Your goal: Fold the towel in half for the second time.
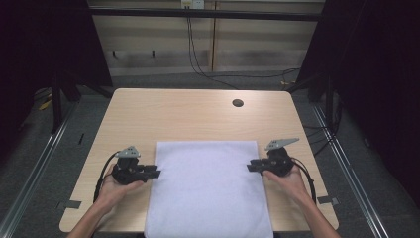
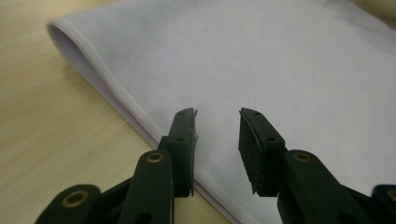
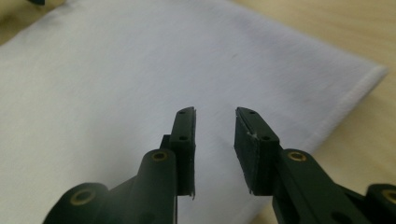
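Observation:
A white folded cloth (image 1: 208, 186) lies flat on the near half of the wooden table (image 1: 188, 114), its near end hanging over the front edge. My left gripper (image 1: 157, 173) sits at the cloth's left edge, held in a hand, jaws pointing inward. In the left gripper view the left gripper (image 2: 217, 116) stands open just above the cloth (image 2: 261, 60), nothing between the pads. My right gripper (image 1: 249, 167) is at the cloth's right edge, pointing inward. In the right gripper view the right gripper (image 3: 215, 114) is open over the cloth (image 3: 140, 70), holding nothing.
A round cable hole (image 1: 237, 103) is set in the table near the far right. Black cables (image 1: 198, 64) run down the back wall to the floor. Dark curtains flank both sides. Bare wood lies beyond the cloth's far edge.

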Demonstrator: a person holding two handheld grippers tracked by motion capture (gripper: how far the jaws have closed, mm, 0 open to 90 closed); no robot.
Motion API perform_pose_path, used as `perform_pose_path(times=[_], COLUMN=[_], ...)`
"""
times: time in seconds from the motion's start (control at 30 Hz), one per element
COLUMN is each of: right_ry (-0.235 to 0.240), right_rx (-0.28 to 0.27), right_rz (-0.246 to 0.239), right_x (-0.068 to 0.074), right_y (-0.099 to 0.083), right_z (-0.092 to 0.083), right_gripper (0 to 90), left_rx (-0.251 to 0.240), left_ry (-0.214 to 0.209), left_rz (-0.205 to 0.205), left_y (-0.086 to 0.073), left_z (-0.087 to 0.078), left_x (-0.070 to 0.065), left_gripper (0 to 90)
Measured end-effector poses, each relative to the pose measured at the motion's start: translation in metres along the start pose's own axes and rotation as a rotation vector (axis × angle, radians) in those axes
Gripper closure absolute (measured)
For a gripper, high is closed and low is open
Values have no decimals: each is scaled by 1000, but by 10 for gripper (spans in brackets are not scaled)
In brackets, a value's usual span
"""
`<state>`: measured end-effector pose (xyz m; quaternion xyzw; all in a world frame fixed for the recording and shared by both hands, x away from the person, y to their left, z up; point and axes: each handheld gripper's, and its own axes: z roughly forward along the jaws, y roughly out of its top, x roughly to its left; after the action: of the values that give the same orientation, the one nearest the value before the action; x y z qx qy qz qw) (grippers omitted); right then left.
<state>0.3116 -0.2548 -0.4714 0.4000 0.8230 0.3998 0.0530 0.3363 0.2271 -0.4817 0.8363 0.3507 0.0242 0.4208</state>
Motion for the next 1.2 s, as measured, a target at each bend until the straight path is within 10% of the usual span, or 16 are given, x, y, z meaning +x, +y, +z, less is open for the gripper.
perform_pose_path(times=[0.37,0.7,0.97,1.2], right_ry=[-141,-176,-160,-89], right_rx=[-15,30,40,22], right_rz=[83,100,102,124], right_x=[-65,-77,-74,-73], right_y=[37,33,32,32], right_z=[29,46,50,48], right_gripper=[557,503,688,854], left_rx=[-38,-51,35,50], left_ry=[91,119,175,83], left_rz=[-81,-82,-31,-4], left_y=[28,40,38,39], left_z=[25,38,51,50], left_x=[51,54,55,54], left_gripper=[616,527,474,822])
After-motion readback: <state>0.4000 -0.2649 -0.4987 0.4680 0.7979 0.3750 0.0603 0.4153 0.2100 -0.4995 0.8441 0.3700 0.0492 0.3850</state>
